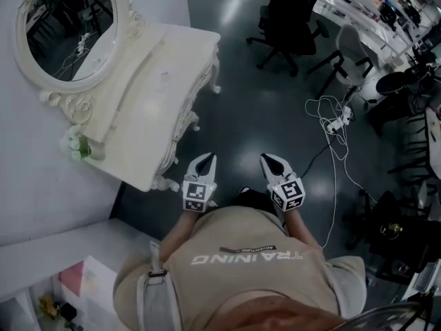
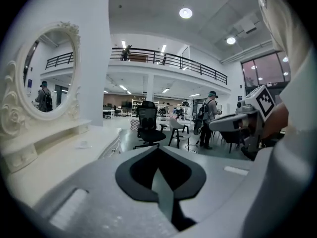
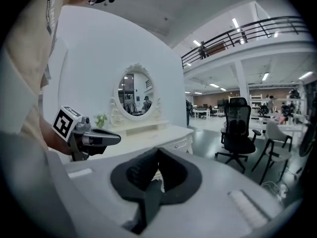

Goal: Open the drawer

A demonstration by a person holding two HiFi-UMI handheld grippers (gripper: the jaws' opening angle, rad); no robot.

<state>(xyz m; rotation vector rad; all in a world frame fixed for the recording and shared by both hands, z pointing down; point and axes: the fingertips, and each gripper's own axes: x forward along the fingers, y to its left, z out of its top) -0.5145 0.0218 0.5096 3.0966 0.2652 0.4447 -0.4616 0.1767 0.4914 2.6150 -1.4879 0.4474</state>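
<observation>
Both hands are hanging out in front of the person's body, tipping slightly downward. The left gripper (image 1: 204, 158) is keeping its fingers clenched together on nothing, and the right gripper (image 1: 271, 158) just beside it is doing the same. The drawer (image 3: 179, 145) is sitting shut in the front of the white bench (image 1: 158, 67), off to the left of both, nearer the left fingers, touching neither.
</observation>
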